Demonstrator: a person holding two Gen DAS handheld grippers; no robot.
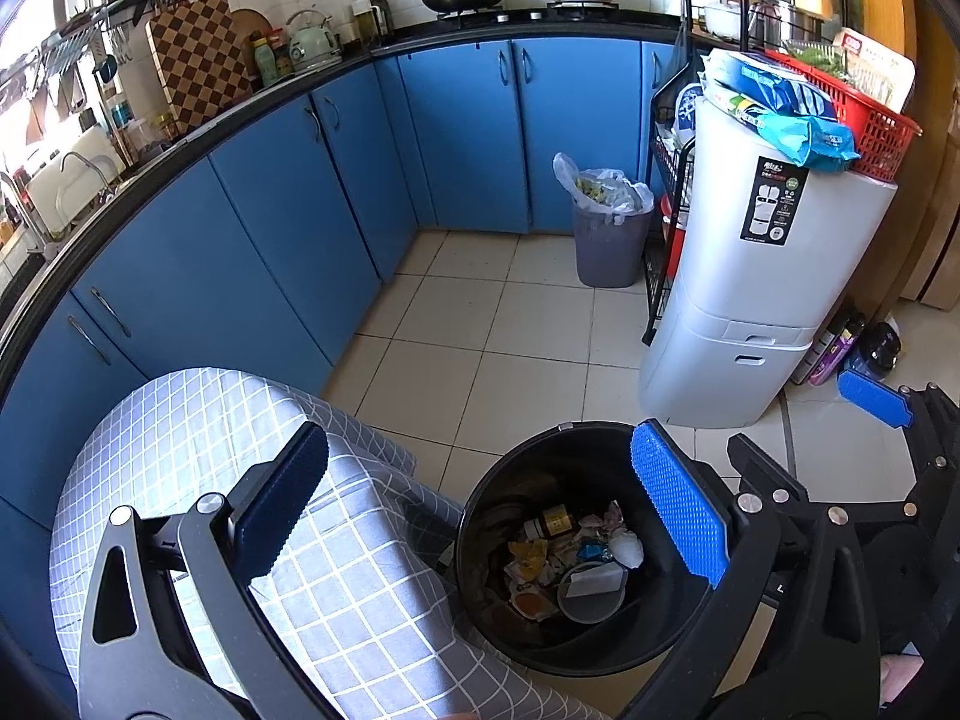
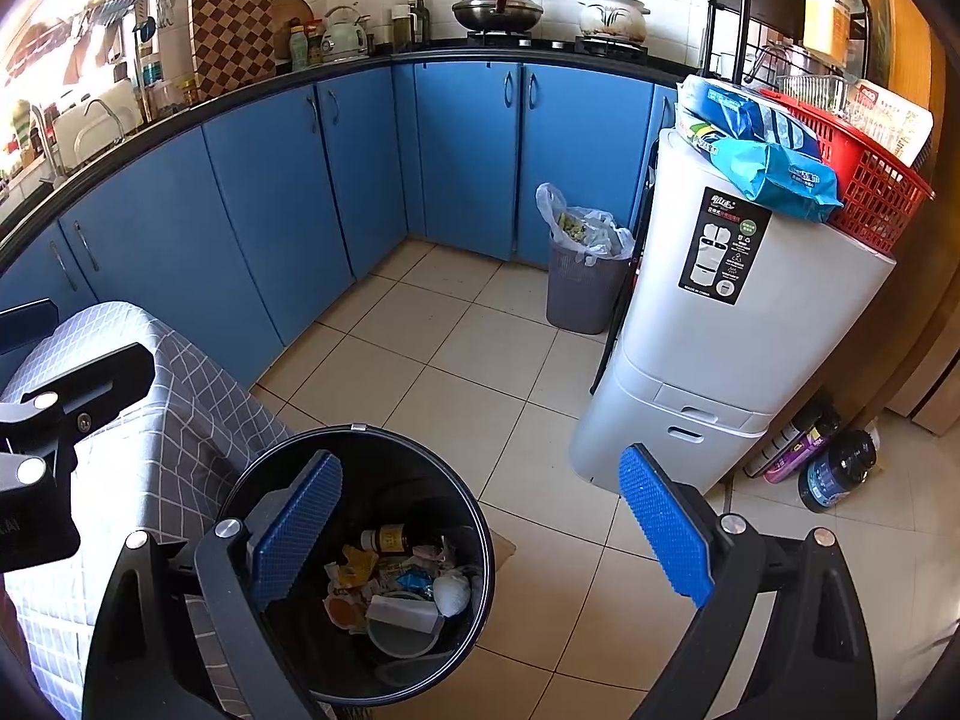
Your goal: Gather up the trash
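While both grippers hang above the kitchen floor, the black bin (image 1: 480, 516) sits right below them, beside a table draped in a grey checked cloth (image 1: 198, 420). The left gripper (image 1: 480, 510) is spread wide, blue pads far apart, nothing between them; one finger lies over the cloth, the other over the bin's far rim. The right gripper (image 2: 480, 531) is just as wide, and empty too, its left finger over the bin's mouth, its right finger out over bare tile. Down in the bin, there's the trash (image 2: 396, 582): a small brown bottle (image 2: 387, 538), crumpled wrappers, a white wad, a pale slab lying across a round clear lid. Over by the blue cabinets (image 2: 270, 198), a second, grey basket (image 2: 579, 288) with a plastic liner stands well apart, next to a tall white container (image 2: 738, 324) topped with blue packets and a red basket (image 2: 870, 180).
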